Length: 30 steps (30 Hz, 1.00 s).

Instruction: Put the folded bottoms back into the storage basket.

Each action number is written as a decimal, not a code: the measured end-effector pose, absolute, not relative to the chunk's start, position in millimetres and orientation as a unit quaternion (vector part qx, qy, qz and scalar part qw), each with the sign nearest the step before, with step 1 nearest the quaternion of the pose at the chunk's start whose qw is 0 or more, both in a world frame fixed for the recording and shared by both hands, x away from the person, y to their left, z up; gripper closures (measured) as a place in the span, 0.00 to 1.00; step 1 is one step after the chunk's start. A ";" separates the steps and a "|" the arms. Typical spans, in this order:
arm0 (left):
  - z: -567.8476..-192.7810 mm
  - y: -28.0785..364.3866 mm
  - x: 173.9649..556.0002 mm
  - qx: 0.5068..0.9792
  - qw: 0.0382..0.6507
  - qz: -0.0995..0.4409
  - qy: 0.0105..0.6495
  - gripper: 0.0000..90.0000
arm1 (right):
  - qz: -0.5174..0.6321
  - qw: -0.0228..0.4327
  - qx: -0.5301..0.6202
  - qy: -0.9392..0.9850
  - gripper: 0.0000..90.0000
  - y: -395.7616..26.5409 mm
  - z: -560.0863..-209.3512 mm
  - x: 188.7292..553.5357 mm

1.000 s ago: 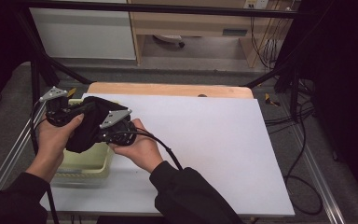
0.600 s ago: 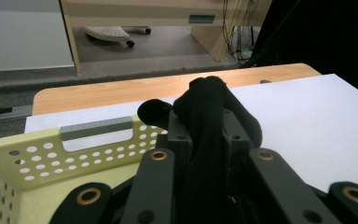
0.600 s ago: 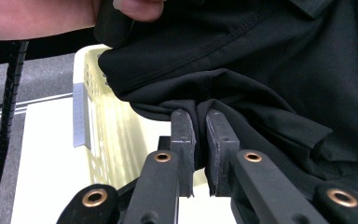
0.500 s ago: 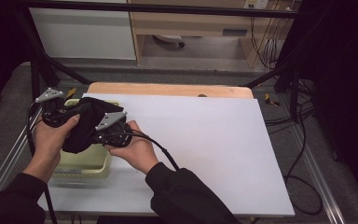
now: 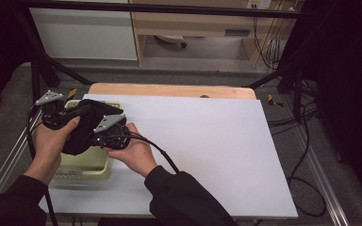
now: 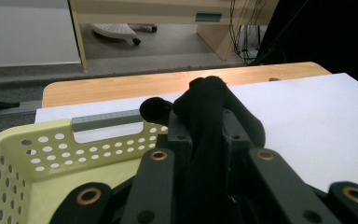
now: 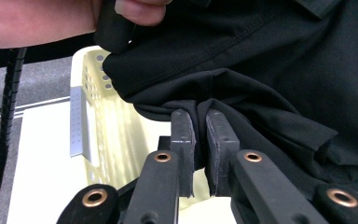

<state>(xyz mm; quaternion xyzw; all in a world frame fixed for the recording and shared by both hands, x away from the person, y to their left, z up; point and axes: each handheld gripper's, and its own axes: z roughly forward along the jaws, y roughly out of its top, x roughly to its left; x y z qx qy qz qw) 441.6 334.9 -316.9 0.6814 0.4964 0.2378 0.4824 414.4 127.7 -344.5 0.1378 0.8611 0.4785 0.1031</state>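
Left tongs [image 6: 204, 135] and right tongs [image 7: 200, 140] both clamped on a black garment [image 5: 82, 129], above a pale yellow basket [image 5: 82, 165], white worktop [image 5: 207, 150].

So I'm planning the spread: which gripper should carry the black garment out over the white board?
Probably the right gripper: it grips the black garment on the side nearer the bare white board.

Black cloth [image 5: 82, 129], pale-yellow basket [image 6: 32, 154] w/ round holes – grey handle strip, white tabletop [image 5: 207, 141], wood edge
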 end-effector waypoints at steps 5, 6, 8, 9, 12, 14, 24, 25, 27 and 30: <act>-319.3 337.2 442.1 0.678 0.484 0.236 0.501 0.87 | 0.484 0.100 0.138 0.858 0.93 130.6 -346.4 414.0; -319.7 337.8 442.1 0.677 0.484 0.236 0.502 0.87 | 0.485 0.099 0.138 0.858 0.93 130.8 -346.8 414.0; -320.3 339.1 442.2 0.676 0.483 0.237 0.503 0.87 | 0.488 0.099 0.137 0.856 0.93 131.1 -347.7 414.3; -320.5 340.0 442.3 0.676 0.483 0.237 0.504 0.87 | 0.488 0.099 0.138 0.856 0.93 131.4 -348.3 414.5; -321.6 342.8 442.2 0.674 0.483 0.237 0.507 0.87 | 0.484 0.099 0.139 0.858 0.93 132.1 -349.8 414.9; -322.3 344.6 441.9 0.672 0.483 0.237 0.508 0.87 | 0.484 0.098 0.139 0.858 0.93 132.8 -350.4 414.8; -324.9 350.6 440.6 0.670 0.480 0.239 0.513 0.87 | 0.481 0.091 0.134 0.862 0.93 136.4 -354.1 412.5; -325.6 350.8 440.7 0.670 0.480 0.238 0.514 0.87 | 0.481 0.092 0.134 0.862 0.93 136.9 -354.7 412.7; -327.4 351.1 440.8 0.670 0.478 0.237 0.516 0.87 | 0.479 0.090 0.134 0.863 0.93 138.0 -356.0 412.3; -329.2 351.4 440.8 0.669 0.478 0.236 0.517 0.87 | 0.479 0.089 0.131 0.863 0.93 139.5 -357.3 411.0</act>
